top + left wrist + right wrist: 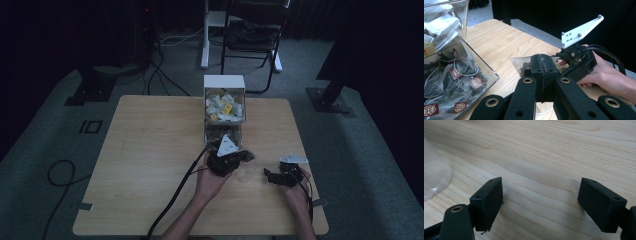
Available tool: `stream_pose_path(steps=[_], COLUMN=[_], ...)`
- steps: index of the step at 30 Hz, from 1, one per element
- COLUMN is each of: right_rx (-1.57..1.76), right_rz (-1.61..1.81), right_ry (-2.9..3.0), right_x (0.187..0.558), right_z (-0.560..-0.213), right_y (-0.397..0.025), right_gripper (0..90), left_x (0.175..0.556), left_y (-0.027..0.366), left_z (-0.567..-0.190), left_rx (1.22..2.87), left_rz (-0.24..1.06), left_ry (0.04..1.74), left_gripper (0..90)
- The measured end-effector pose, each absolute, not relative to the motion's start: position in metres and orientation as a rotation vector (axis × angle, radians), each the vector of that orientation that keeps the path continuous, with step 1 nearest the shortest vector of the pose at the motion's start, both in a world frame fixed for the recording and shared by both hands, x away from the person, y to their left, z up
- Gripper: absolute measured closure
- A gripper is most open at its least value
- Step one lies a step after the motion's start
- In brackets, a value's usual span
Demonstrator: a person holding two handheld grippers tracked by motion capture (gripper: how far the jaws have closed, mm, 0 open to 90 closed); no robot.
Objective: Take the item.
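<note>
My left gripper (543,62) is shut on the top of a mesh tea bag (523,66) with dark leaves inside. It holds the bag just above a clear plastic cup (541,110). In the high view the left gripper (235,159) sits in front of the dispenser, with the tea bag (247,156) at its tip and the cup (245,173) below. My right gripper (540,195) stands open over bare wood, nothing between its jaws, with the cup (434,177) at its left. From above the right gripper (270,174) lies to the right of the cup.
A clear dispenser box (223,107) full of tea bags stands at the table's middle back; its open lower tray (486,72) holds several tagged bags. The wooden table (150,150) spreads wide to the left. A chair (252,30) stands beyond the table.
</note>
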State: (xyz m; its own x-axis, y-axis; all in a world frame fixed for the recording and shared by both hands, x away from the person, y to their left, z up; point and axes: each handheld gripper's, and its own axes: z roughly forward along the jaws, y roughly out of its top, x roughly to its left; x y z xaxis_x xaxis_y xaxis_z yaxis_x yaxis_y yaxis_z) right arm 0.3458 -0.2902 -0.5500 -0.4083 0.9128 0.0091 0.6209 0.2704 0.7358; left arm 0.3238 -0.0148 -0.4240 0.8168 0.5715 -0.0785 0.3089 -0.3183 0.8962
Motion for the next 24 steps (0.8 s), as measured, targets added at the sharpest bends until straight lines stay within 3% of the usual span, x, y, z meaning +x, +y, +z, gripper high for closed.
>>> stream_pose_path(steps=[24], right_rx=[1.383], right_rz=[0.938], right_ry=[2.132], right_x=[0.346], right_z=[-0.550], right_y=[-0.290], right_gripper=[20.0], left_x=[0.323], left_y=[-0.023], left_z=[-0.436], left_rx=[1.959], left_rz=[0.288], left_ry=[0.662], left_gripper=[90.0])
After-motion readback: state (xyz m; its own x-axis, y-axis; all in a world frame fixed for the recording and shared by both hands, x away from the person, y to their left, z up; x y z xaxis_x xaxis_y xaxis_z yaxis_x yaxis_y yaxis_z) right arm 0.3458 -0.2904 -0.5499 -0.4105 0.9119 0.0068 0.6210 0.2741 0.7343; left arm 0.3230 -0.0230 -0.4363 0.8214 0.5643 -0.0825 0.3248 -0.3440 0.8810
